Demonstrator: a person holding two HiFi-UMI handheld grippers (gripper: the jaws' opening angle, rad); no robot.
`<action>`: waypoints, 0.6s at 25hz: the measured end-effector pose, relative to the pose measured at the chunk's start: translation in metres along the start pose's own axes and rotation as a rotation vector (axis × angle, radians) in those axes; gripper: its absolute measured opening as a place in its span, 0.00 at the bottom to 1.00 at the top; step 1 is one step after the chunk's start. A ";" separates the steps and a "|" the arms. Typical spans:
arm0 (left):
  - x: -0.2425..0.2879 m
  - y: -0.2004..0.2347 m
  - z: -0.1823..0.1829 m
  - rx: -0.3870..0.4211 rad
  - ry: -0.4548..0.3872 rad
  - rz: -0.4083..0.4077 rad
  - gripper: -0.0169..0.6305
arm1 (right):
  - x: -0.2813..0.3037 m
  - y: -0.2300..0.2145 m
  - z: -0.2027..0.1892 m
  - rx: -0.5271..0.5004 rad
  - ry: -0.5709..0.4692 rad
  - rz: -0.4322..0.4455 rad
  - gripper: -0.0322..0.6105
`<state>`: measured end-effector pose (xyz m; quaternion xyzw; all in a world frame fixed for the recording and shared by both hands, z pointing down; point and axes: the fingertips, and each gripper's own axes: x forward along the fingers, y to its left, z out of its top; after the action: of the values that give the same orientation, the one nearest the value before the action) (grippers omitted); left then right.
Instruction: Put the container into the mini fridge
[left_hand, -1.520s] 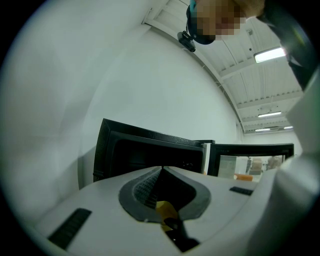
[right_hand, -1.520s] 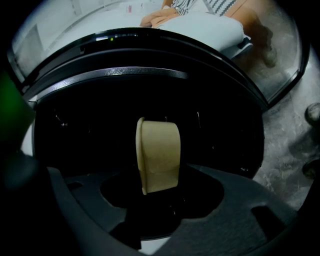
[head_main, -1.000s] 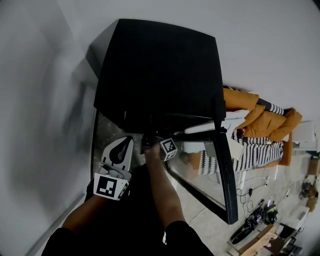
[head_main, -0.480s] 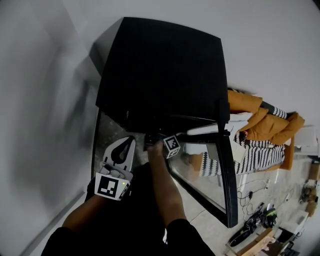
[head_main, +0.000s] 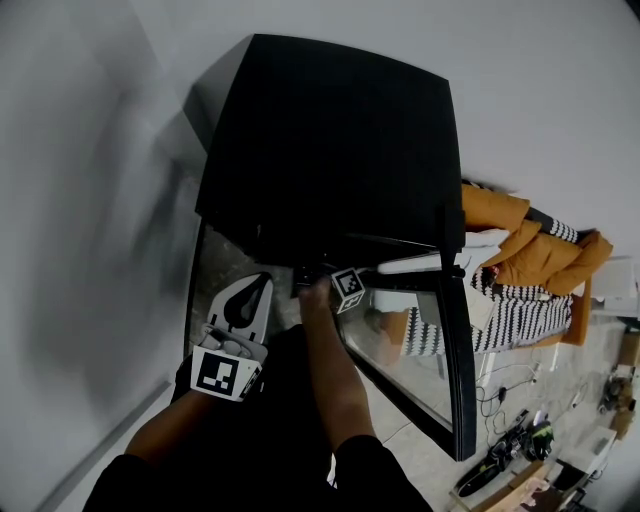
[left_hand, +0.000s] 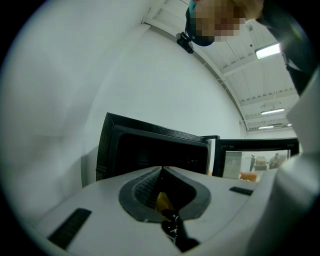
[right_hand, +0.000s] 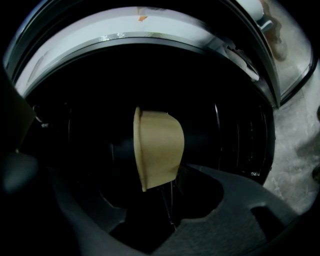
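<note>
Inside the mini fridge, tan container gripped in right hand-held gripper

A plain pale wall fills the left and top, meeting a light floor that looks tiled. At the right lies what may be an orange sofa draped with striped fabric. Strip lights glow on the ceiling.

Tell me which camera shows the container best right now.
Right gripper view: the tan container sits centred between the fingers, inside the dark mini fridge. Head view hides it under the fridge's top; left gripper view shows only the fridge front.
</note>
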<state>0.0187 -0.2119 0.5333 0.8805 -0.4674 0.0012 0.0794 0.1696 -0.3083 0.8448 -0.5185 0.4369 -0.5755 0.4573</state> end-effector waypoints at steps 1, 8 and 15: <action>0.000 0.000 0.000 0.000 -0.001 0.000 0.04 | 0.001 0.000 0.000 -0.002 0.001 0.001 0.37; 0.002 0.003 0.000 0.005 -0.011 0.002 0.03 | 0.008 0.000 0.000 -0.010 0.011 0.007 0.37; 0.003 0.002 -0.004 -0.004 0.001 0.001 0.03 | 0.016 0.006 0.001 -0.017 0.023 0.016 0.37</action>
<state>0.0188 -0.2147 0.5380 0.8800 -0.4680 0.0011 0.0813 0.1706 -0.3255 0.8422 -0.5121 0.4513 -0.5741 0.4523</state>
